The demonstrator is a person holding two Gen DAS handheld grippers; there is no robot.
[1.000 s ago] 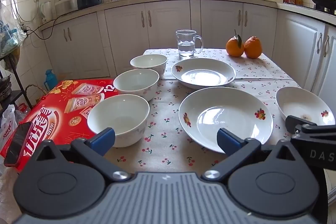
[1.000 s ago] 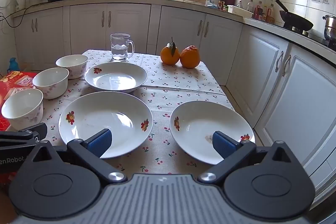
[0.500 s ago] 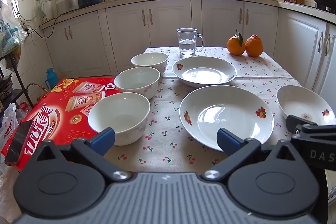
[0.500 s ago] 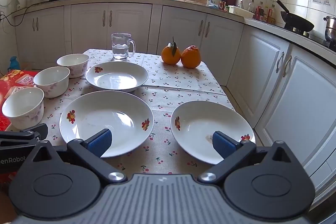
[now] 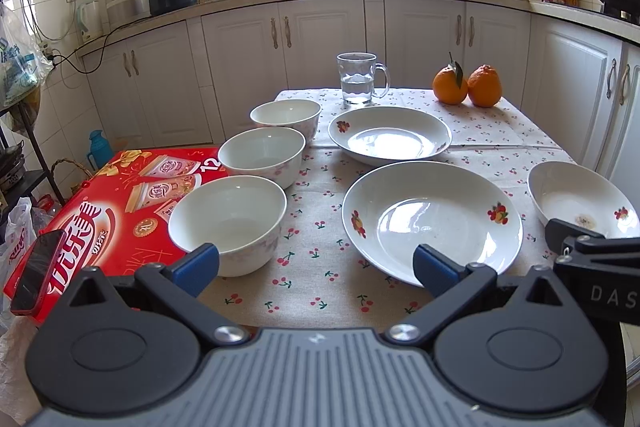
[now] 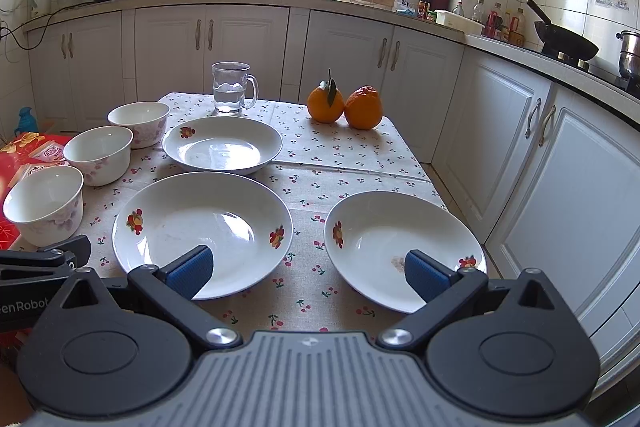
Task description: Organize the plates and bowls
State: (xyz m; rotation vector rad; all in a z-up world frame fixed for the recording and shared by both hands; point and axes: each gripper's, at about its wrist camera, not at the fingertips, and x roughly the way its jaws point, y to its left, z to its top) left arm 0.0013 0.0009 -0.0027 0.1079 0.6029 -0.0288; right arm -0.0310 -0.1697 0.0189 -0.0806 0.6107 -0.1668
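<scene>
Three white bowls stand in a row on the table's left side: near [image 5: 228,221], middle [image 5: 262,161], far [image 5: 286,115]. Three white flowered plates lie to their right: a far one [image 5: 390,135], a large middle one [image 5: 432,221] and a right one [image 5: 580,197]. In the right wrist view the bowls [image 6: 44,203] are at left, the large plate [image 6: 202,227] is centre and the right plate [image 6: 402,247] is near. My left gripper [image 5: 316,265] is open and empty, above the near table edge. My right gripper [image 6: 306,273] is open and empty, between the two near plates.
A glass mug of water [image 5: 356,79] and two oranges [image 5: 466,85] stand at the table's far end. A red carton [image 5: 100,215] with a phone [image 5: 38,273] on it lies left of the table. White cabinets [image 6: 560,163] run close along the right.
Both grippers have drifted slightly back and up from the table; the dishes sit a little lower in both views. Nothing was grasped or moved.
</scene>
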